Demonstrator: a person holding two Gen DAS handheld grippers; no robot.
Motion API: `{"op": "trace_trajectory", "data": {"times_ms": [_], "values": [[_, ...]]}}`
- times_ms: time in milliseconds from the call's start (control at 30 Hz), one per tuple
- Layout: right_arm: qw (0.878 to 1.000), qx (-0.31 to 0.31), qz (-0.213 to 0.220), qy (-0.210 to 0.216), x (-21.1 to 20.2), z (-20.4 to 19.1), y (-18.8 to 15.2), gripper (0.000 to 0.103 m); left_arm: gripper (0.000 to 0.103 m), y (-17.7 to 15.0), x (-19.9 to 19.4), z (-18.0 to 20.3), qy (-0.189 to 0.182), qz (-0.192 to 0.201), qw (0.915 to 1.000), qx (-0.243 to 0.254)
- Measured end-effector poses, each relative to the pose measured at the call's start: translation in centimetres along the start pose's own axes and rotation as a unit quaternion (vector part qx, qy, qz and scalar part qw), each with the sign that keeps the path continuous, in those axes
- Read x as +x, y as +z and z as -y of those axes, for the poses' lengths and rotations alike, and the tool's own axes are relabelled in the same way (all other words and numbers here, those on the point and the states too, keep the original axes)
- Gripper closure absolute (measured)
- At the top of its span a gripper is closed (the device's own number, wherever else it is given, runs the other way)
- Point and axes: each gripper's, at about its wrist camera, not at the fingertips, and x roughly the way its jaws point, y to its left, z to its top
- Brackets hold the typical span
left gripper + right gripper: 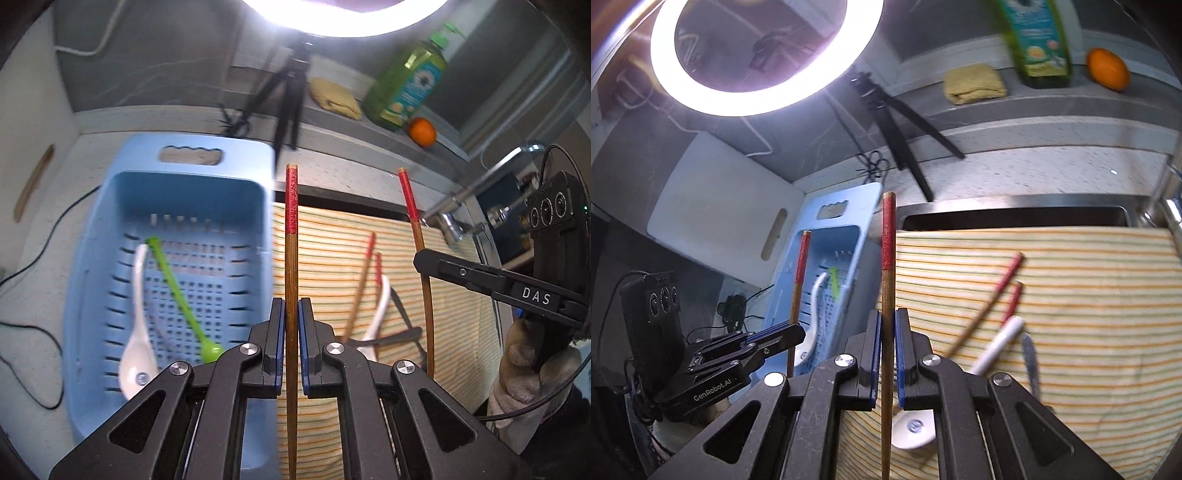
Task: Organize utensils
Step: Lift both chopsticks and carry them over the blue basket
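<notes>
With each hand-held gripper pinching 1 chopstick, left (291, 347) on its chopstick (291, 266) and right (887, 354) likewise, we hold them above the towel (424, 258). We judge both are bound for the basket (110, 192), which holds 2 spoons; more utensils lie on the towel.

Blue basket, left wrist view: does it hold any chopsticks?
No, the blue basket holds only a white spoon and a green spoon.
</notes>
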Motion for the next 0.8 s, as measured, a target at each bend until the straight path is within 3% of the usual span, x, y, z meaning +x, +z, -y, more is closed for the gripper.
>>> {"op": "trace_trajectory", "data": {"times_ms": [433, 800], "values": [[0.999, -0.021, -0.026, 0.015, 6.9, -6.4, 1.6, 0.097, 0.097, -0.1, -0.8, -6.1, 0.005, 0.017, 0.9985, -0.051], [0.998, -0.003, -0.054, 0.011, 12.0, -7.6, 2.3, 0.096, 0.097, 0.4, 0.5, -8.6, 0.001, 0.016, 0.9965, -0.081]]}}
